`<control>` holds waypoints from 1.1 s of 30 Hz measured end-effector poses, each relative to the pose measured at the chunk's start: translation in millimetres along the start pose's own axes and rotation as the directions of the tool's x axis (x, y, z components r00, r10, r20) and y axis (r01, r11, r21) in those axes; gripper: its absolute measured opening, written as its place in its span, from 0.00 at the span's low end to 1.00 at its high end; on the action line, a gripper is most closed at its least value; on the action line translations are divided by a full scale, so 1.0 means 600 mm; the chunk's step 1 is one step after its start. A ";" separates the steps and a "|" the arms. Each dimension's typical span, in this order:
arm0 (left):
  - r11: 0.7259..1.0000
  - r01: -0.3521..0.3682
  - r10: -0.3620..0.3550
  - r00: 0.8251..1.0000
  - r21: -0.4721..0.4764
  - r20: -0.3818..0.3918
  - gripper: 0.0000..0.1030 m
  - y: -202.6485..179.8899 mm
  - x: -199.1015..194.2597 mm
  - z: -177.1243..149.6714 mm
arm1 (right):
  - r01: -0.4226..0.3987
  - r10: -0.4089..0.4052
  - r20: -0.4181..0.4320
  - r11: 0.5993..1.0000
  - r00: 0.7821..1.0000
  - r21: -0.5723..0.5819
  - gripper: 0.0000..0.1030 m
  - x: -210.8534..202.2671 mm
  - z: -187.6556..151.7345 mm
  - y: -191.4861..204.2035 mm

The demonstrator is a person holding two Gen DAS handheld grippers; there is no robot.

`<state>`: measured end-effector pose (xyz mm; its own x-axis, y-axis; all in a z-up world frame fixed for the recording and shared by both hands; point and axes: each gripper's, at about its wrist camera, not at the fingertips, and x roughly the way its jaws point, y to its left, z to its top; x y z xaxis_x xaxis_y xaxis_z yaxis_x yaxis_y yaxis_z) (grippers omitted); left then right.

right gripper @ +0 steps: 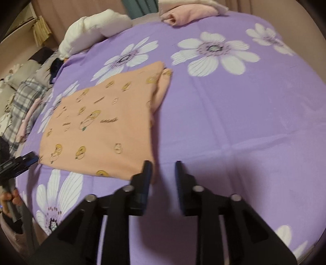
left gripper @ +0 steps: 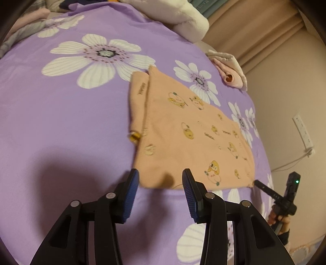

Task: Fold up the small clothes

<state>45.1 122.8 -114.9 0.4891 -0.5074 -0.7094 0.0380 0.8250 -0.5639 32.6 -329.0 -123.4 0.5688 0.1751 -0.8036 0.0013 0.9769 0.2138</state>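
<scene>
Left wrist view: the left gripper (left gripper: 161, 179) angles down over the near edge of a folded peach garment (left gripper: 189, 140) lying flat on a purple floral bedspread (left gripper: 61, 122), its blue-padded fingers (left gripper: 130, 195) parted, the cloth's edge between the tips but not pinched. At far right a hand (left gripper: 282, 221) holds the right gripper (left gripper: 257, 183) by its handle, tip at the garment's near right corner. Right wrist view: that gripper's jaws stand slightly apart, gripping nothing, one finger just beside the garment's near corner. Rolled pink clothes (right gripper: 183, 16) lie at the bed's far edge.
</scene>
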 end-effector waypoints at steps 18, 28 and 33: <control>0.946 0.201 -0.192 0.979 -0.254 0.062 0.66 0.069 0.037 0.077 | -0.172 0.175 0.085 0.984 0.981 -0.050 0.41 -0.030 0.007 0.074; 0.936 0.257 -0.266 0.964 -0.243 -0.007 0.66 0.044 0.106 0.129 | -0.227 0.230 0.059 0.972 0.971 -0.064 0.41 0.000 0.017 0.104; 0.929 0.279 -0.293 0.956 -0.245 -0.023 0.66 0.032 0.128 0.145 | -0.254 0.257 0.050 0.965 0.965 -0.070 0.41 0.018 0.032 0.120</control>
<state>159.1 121.4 -143.9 0.4364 -0.7326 -0.5224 -0.0414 0.5636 -0.8250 54.4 -259.1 -105.9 0.5900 0.4143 -0.6930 -0.2008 0.9066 0.3711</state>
